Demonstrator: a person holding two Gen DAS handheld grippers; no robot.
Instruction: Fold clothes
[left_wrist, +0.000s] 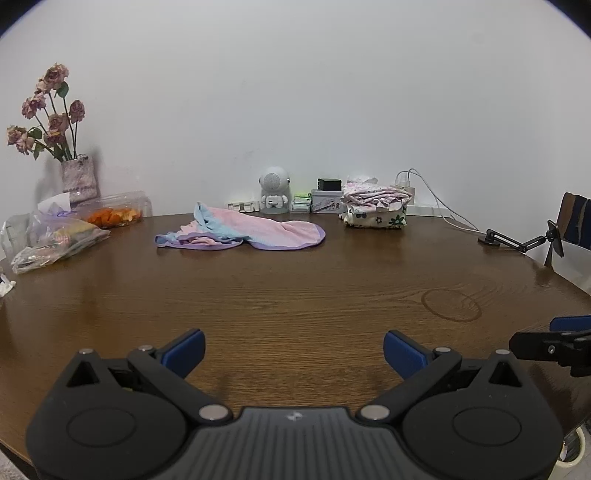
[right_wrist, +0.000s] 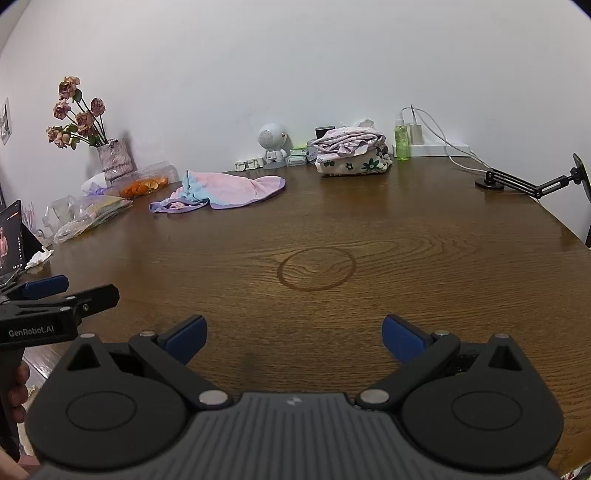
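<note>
— Where did the clothes lie?

— A crumpled pink garment (left_wrist: 243, 230) with blue and purple trim lay on the far side of the wooden table (left_wrist: 295, 295), well apart from both tools. To its right, near the wall, sat a folded stack (left_wrist: 375, 206) of floral fabric.

— And the tongs?

— The left gripper (left_wrist: 293, 349) stood with its jaws spread wide, nothing between the blue pads (left_wrist: 188, 347) — only bare wood. The right gripper (right_wrist: 293, 338) stood just the same, above a faint ring mark (right_wrist: 316, 268) in the grain.

— Were the two close together?

— Side by side over the near edge; each showed at the rim of the other's view.

— Anything else on the table?

— A vase of dried roses (left_wrist: 79, 177), a plastic bag (left_wrist: 55, 240), a small white robot figure (left_wrist: 274, 192) and a black jointed stand (left_wrist: 521, 240).
</note>
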